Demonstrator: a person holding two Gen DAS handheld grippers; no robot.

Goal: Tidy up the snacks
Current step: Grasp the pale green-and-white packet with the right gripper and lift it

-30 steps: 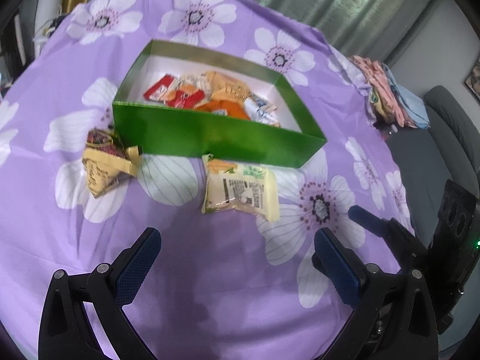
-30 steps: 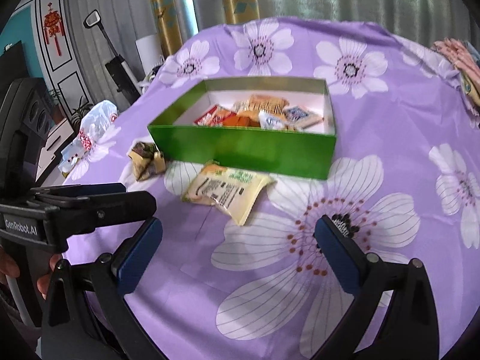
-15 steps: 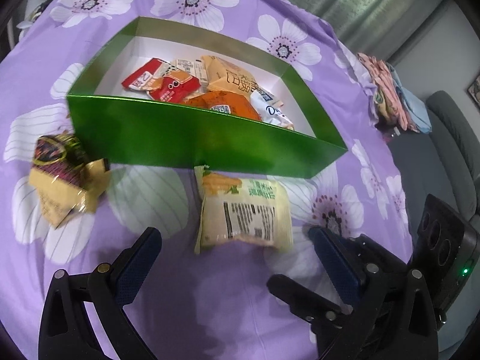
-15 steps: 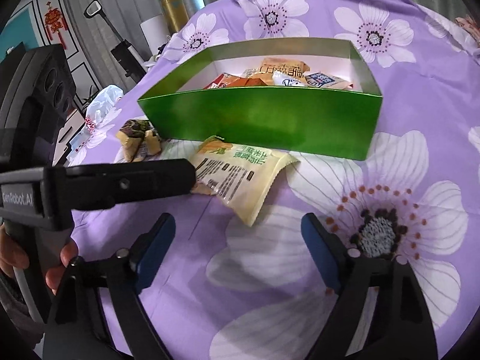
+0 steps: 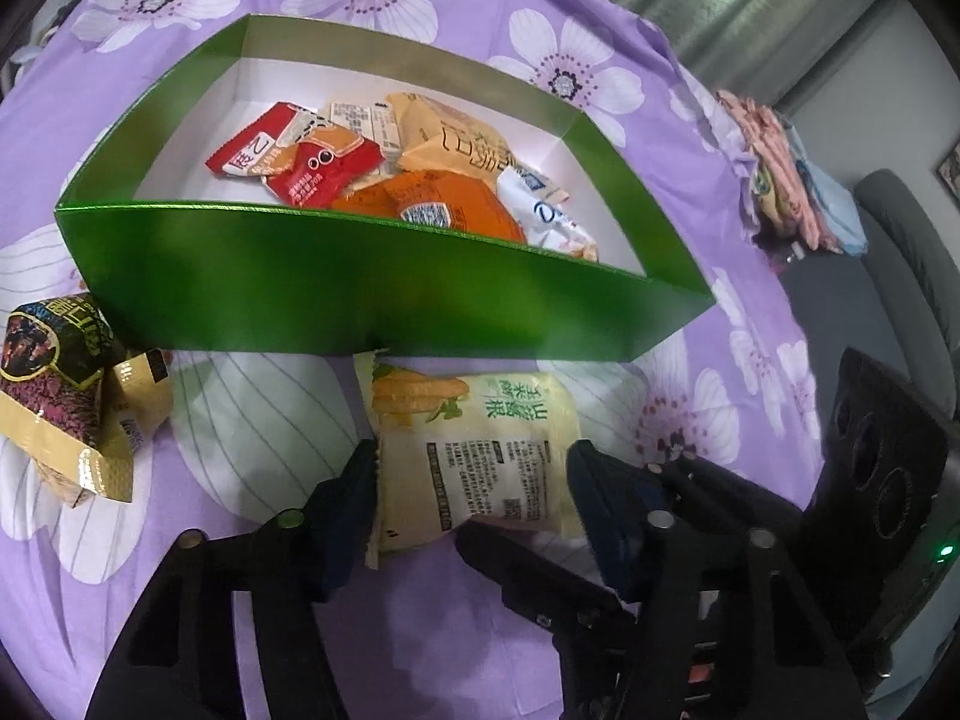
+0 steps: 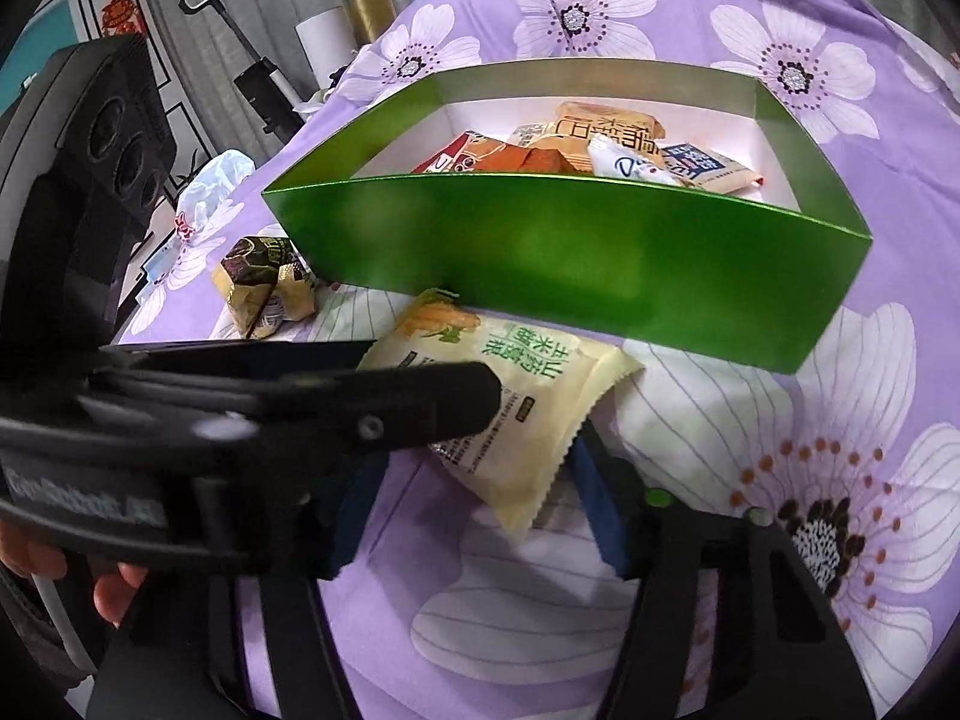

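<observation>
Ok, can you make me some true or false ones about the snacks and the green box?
1. The green box has snack packets inside. True.
2. The pale yellow corn snack packet is inside the box. False: it lies on the purple flowered cloth, in front of the box.
3. Both the left gripper and the right gripper have the yellow packet between their jaws, which are closing. True.
4. The gold and black packet is held by a gripper. False: it lies on the cloth, untouched.
5. The cloth is plain blue. False: purple with white flowers.
</observation>
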